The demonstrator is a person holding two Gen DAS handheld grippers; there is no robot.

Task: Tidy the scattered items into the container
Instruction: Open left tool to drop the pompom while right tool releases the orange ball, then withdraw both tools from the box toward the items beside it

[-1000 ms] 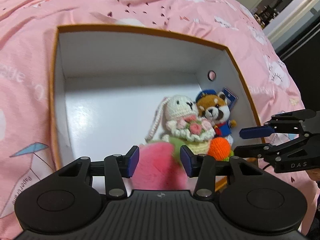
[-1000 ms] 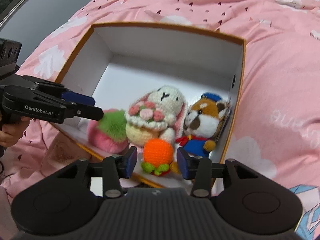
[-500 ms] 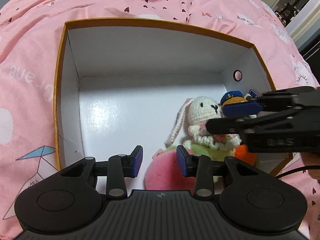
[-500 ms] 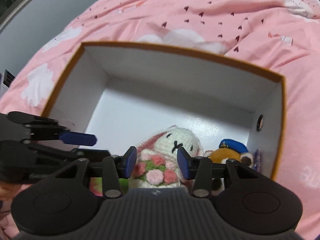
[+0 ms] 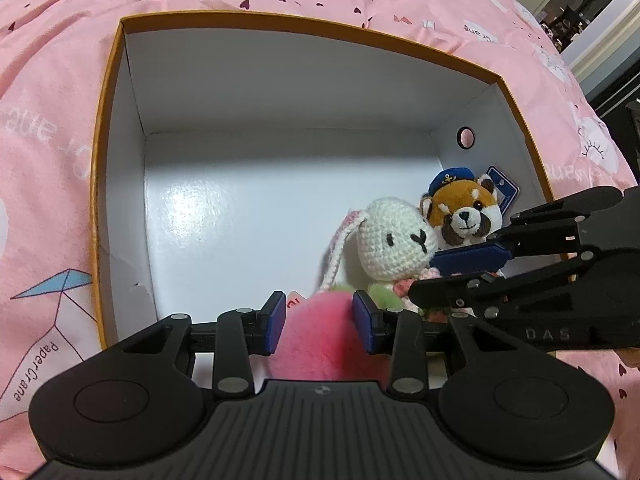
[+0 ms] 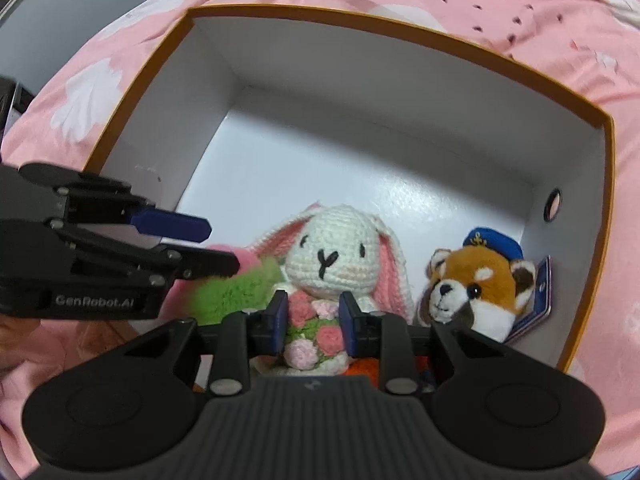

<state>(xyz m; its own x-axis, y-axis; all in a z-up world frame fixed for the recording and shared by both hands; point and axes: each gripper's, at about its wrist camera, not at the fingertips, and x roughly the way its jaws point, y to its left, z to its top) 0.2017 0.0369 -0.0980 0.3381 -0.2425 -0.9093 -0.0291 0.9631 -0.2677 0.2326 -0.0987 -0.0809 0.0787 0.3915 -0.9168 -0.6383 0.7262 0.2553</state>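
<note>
Writing showed in several places: "DAS" ran along the side of the right gripper [image 5: 472, 276], "GenRobot.AI" along the side of the left gripper [image 6: 200, 246], and the pink bedspread [image 5: 44, 184] carried "PaperCrane" beside a blue origami crane print [image 5: 56, 282], with other pale lettering too distorted to read.

On the bedspread sat an open box [image 5: 104, 128], white inside with an orange rim. At its near right corner, a crocheted white rabbit [image 6: 336, 256] holding a knitted bouquet leaned against a red panda plush [image 6: 480, 284] in a blue sailor cap. A blue tag [image 6: 542, 292] stood between the panda and the right wall, its print too small to read. A round hole [image 6: 554, 204] pierced that wall.

The left gripper's blue pads stood on either side of a fluffy pink toy with green fuzz [image 5: 320, 336] at the near edge of the box; whether they pressed it or merely flanked it could not be told. The right gripper's fingers were apart, framing the rabbit's bouquet from above, with an orange crocheted item [image 6: 362, 368] just below.
</note>
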